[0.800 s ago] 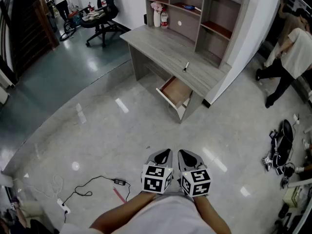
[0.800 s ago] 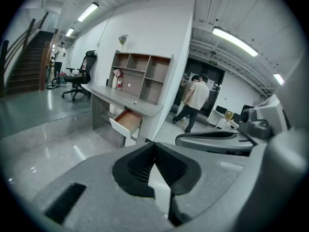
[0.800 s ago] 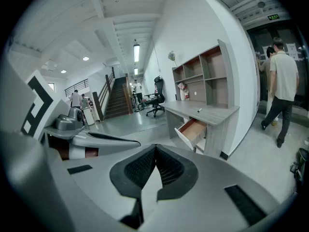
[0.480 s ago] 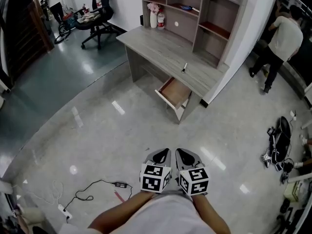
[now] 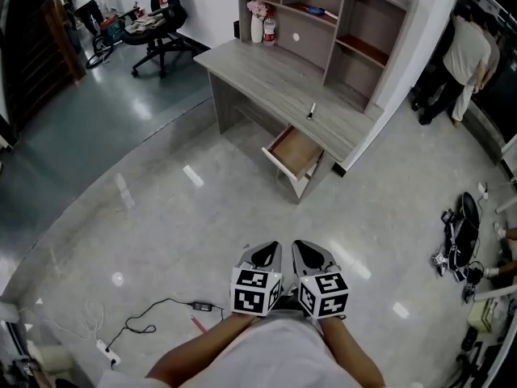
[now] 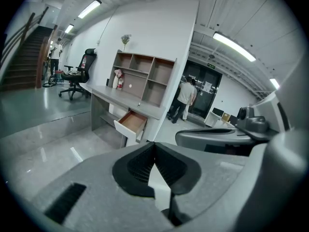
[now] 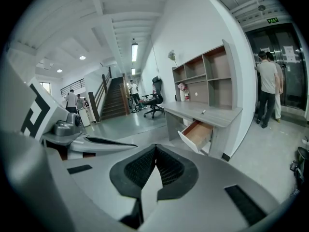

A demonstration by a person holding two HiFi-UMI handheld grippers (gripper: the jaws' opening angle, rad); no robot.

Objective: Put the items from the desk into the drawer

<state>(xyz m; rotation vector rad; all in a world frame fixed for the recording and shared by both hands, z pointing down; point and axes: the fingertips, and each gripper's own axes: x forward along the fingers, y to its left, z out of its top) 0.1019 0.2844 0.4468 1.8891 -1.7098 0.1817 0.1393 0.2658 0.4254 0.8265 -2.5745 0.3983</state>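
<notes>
A grey wooden desk (image 5: pixel 275 75) with a shelf unit stands far ahead across the floor. Its drawer (image 5: pixel 294 151) is pulled open, and its brown inside looks empty. A small dark-and-white pen-like item (image 5: pixel 312 110) lies on the desktop above the drawer. A white vase (image 5: pixel 258 27) and a red-and-white bottle (image 5: pixel 271 31) stand at the desk's back. My left gripper (image 5: pixel 269 255) and right gripper (image 5: pixel 308 255) hover side by side over the floor, both shut and holding nothing. The drawer (image 6: pixel 131 122) shows in the left gripper view, and the drawer (image 7: pixel 198 132) in the right gripper view.
A black office chair (image 5: pixel 157 24) stands left of the desk. A black cable with a charger (image 5: pixel 157 307) lies on the floor at my left. Bags and gear (image 5: pixel 460 241) lie at the right. A person (image 5: pixel 464 55) stands by the far right doorway.
The person at the right has walked farther off toward the doorway. The view has shifted slightly toward the desk. Both grippers stay shut, side by side.
</notes>
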